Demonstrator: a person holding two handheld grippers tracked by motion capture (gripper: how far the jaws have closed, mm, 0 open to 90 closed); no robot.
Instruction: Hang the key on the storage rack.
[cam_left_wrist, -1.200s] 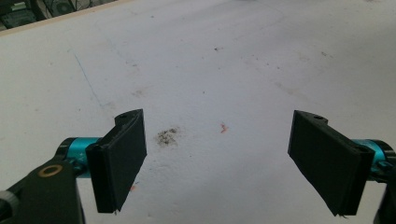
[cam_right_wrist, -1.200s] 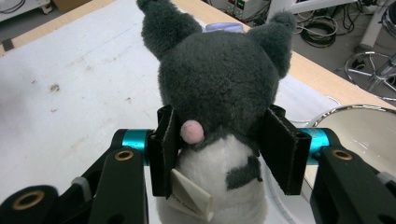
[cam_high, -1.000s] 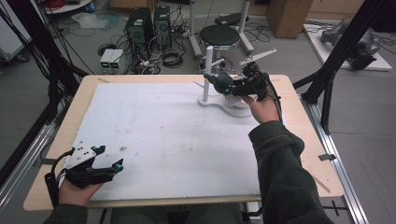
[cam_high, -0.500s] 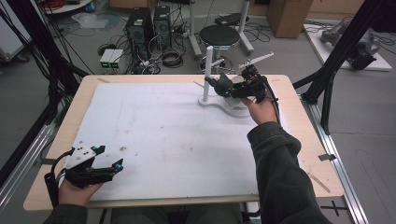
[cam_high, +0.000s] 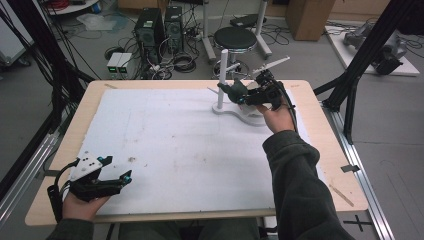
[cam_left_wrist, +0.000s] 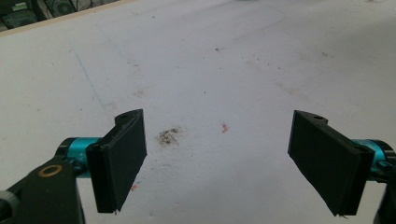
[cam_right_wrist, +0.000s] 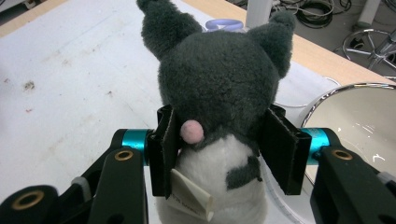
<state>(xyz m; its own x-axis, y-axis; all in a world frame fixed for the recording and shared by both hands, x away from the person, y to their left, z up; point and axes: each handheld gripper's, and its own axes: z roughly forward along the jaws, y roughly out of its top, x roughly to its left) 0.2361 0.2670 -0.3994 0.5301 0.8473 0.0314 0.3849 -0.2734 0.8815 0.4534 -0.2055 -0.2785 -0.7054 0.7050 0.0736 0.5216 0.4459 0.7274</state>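
A dark grey plush toy (cam_right_wrist: 219, 79) with pointed ears, a white belly and a pink spot sits between the jaws of my right gripper (cam_right_wrist: 219, 151), which is shut on its body. In the high view the plush toy (cam_high: 233, 90) and right gripper (cam_high: 246, 96) hover at the far right of the white mat, next to a white upright post (cam_high: 223, 75). My left gripper (cam_high: 119, 169) rests at the near left corner of the table, held in a hand. Its jaws stand wide open over the bare mat, nothing between them (cam_left_wrist: 217, 140).
A white bowl (cam_right_wrist: 359, 116) with a shiny rim stands just right of the plush toy. The post rises from a white base (cam_high: 235, 116). The white mat (cam_high: 175, 135) covers most of the wooden table (cam_high: 335, 165). Computers, cables and a stool lie on the floor beyond.
The right gripper with the plush toy has shifted slightly beside the post. The left gripper has stayed where it was.
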